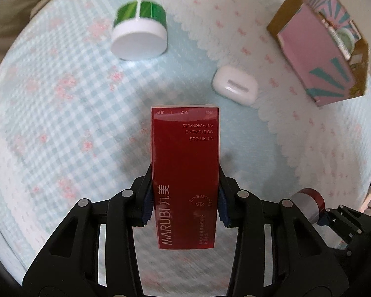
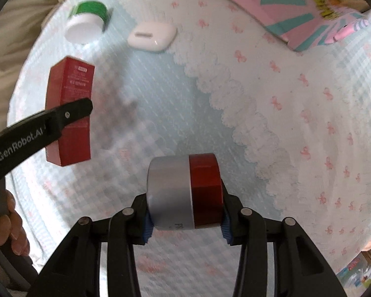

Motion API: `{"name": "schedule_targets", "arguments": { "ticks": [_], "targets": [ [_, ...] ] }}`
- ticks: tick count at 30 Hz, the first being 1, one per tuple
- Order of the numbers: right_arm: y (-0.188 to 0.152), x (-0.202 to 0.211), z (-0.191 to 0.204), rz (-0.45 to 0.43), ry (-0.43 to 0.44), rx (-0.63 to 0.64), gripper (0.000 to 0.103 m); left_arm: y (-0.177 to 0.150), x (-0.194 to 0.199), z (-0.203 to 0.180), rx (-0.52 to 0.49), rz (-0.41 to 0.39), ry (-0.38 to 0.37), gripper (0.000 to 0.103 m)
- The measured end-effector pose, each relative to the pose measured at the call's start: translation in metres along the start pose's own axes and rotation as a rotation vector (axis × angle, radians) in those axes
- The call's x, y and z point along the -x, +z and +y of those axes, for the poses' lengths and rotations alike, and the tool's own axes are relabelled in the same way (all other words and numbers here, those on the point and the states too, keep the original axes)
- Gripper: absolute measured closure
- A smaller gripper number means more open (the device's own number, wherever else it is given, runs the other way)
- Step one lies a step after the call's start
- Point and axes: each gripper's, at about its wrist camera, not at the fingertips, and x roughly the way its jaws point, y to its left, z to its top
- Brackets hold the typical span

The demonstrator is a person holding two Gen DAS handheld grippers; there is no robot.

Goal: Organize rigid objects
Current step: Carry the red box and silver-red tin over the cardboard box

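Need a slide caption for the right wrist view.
Right claw grips a silver-and-red jar above the checked cloth; left claw holds a red box nearby.

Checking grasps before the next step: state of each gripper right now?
Left gripper: closed on the red box, lifted off the cloth.
Right gripper: closed on the red and silver jar.

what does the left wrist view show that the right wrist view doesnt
Only the left wrist view: the printed front of the red box, clamped in the left gripper. Only the right: a person's hand, and the silver-and-red jar up close in the right gripper. Both: green-and-white jar, white case, pink box, cloth.
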Motion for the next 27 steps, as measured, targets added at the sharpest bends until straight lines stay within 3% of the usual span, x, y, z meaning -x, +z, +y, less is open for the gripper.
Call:
{"name": "schedule_targets", "arguments": {
  "ticks": [5, 10, 20, 27],
  "targets": [
    [-0.003, 0.04, -0.009, -0.051, 0.034, 0.05, 0.064, -0.013, 0.048, -0.01, 0.021, -0.052, -0.015, 0.065],
    [-0.006, 0.1, -0.008, -0.121, 0.026, 0.113, 0.064, -0.019, 0.091, -0.031, 0.059, -0.105, -0.077, 0.065],
    [-0.005, 0.205, -0.032, -0.225, 0.006, 0.151, 0.064, -0.016, 0.152, -0.071, 0.101, -0.229, -0.176, 0.065],
    [0.004, 0.253, -0.063, -0.277, 0.016, 0.149, 0.064, -0.003, 0.18, -0.111, 0.128, -0.276, -0.231, 0.065]
  ]
}}
